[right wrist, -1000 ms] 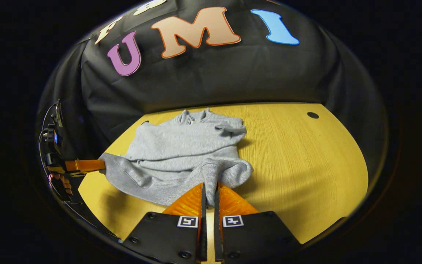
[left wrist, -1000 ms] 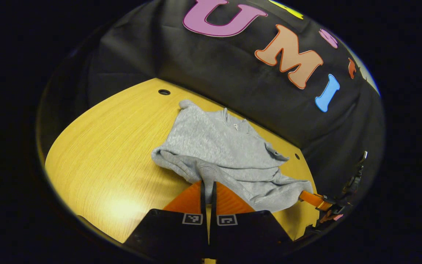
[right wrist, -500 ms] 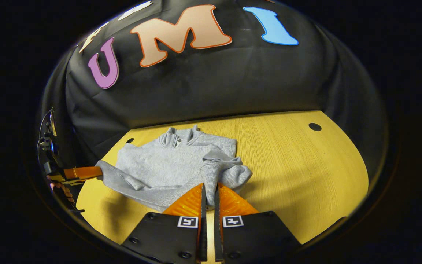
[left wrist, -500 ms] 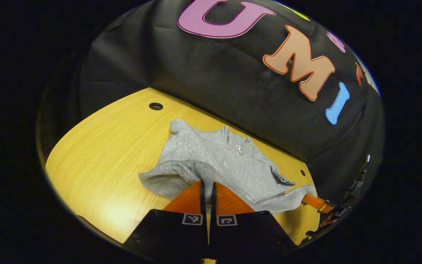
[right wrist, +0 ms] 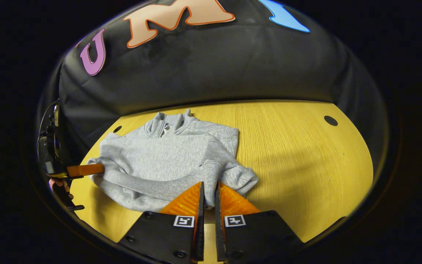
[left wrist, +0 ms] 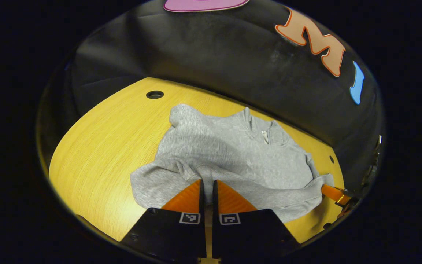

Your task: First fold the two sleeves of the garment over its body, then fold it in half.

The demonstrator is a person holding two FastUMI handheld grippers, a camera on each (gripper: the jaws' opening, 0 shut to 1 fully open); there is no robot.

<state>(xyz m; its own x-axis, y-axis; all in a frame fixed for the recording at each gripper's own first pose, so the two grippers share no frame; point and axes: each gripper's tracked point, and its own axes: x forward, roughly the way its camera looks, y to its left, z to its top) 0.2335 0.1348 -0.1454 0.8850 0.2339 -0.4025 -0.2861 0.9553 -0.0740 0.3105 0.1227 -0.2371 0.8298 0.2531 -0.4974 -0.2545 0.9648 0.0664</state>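
Observation:
A grey sweatshirt [left wrist: 233, 154] lies on the yellow wooden table [left wrist: 101, 143], collar toward the booth wall. In the left gripper view, my left gripper [left wrist: 207, 182] is shut on a fold of its near edge. The right gripper [left wrist: 331, 191] pinches the cloth's far right corner there. In the right gripper view the sweatshirt [right wrist: 159, 157] spreads left of centre, and my right gripper [right wrist: 208, 185] is shut on its ribbed edge. At the left of that view, the left gripper [right wrist: 85, 169] holds the other corner, with a hand [right wrist: 60, 183] behind it. The near edge is doubled over the body.
Round holes pierce the table top: one at the far left [left wrist: 155, 94] and one at the far right [right wrist: 330, 120], with smaller ones by the wall [right wrist: 117, 129]. Bare wood [right wrist: 306, 161] stretches to the right of the sweatshirt. The black cloth wall stands close behind the collar.
Both grippers have carried the held edge forward over the body toward the collar and come lower. The cloth lies flatter and wider than a second ago.

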